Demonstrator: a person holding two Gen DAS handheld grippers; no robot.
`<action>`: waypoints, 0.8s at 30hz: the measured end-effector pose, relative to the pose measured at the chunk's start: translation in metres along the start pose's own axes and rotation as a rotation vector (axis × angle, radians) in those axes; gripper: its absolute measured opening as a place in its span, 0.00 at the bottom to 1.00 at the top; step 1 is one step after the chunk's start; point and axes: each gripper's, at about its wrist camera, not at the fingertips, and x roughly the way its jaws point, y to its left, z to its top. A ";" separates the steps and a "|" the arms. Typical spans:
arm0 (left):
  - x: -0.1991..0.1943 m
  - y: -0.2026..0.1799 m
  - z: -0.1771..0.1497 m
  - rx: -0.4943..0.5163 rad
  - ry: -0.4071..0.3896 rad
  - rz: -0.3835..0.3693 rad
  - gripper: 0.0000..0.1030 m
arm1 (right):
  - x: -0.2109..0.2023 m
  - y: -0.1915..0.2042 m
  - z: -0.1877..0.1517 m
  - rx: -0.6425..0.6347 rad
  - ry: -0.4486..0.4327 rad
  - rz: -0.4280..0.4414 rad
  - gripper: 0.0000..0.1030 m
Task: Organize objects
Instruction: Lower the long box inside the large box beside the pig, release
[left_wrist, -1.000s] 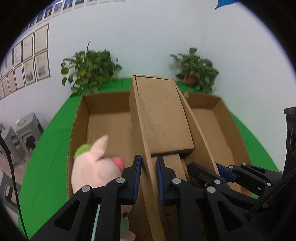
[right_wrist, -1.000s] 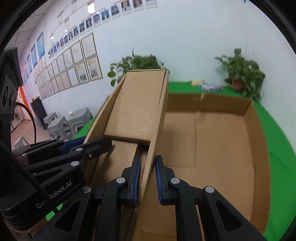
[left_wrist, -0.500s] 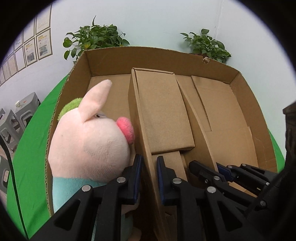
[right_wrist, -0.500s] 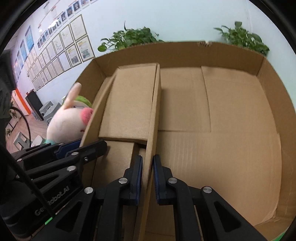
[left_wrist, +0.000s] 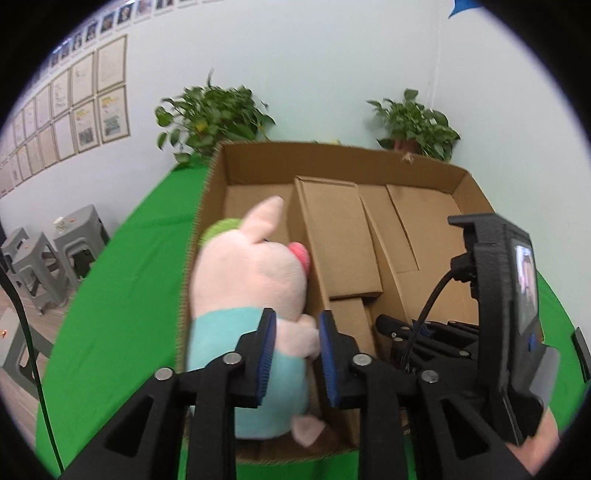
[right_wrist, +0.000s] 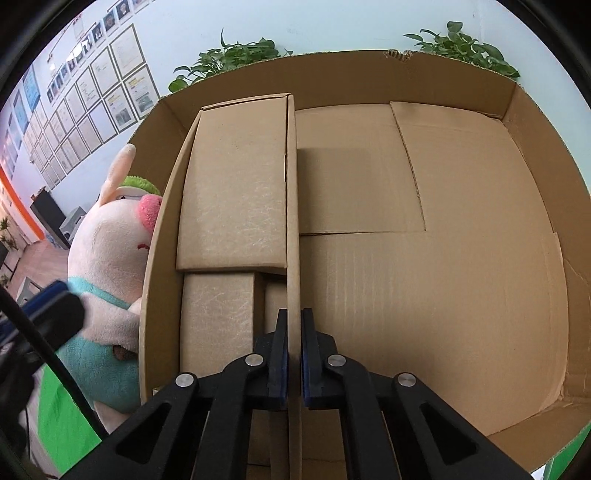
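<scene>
At frame centre, right gripper (right_wrist: 291, 363) jaws clamp the brown cardboard divider panel (right_wrist: 292, 221) inside the large open carton (right_wrist: 532, 258). Left gripper (left_wrist: 295, 350) jaws are opening around the pink plush pig (left_wrist: 255, 280), lower left.

we see two potted plants against the pale wall, a bushy plant (left_wrist: 210, 114) at eleven o'clock and a smaller plant (left_wrist: 415, 123) at one o'clock. framed certificates (left_wrist: 88, 107) hang in rows at ten o'clock. grey stools (left_wrist: 48, 258) stand on wooden flooring at nine o'clock, beside the green tablecloth (left_wrist: 122, 288).
</scene>
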 end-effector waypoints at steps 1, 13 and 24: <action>-0.006 0.002 -0.001 -0.003 -0.017 0.011 0.34 | 0.001 -0.001 0.001 0.007 0.003 0.000 0.06; -0.058 -0.011 -0.012 0.002 -0.216 0.174 0.78 | -0.111 -0.023 -0.019 -0.051 -0.218 0.068 0.85; -0.066 -0.050 -0.044 0.026 -0.214 0.156 0.79 | -0.188 -0.073 -0.102 -0.073 -0.317 0.041 0.99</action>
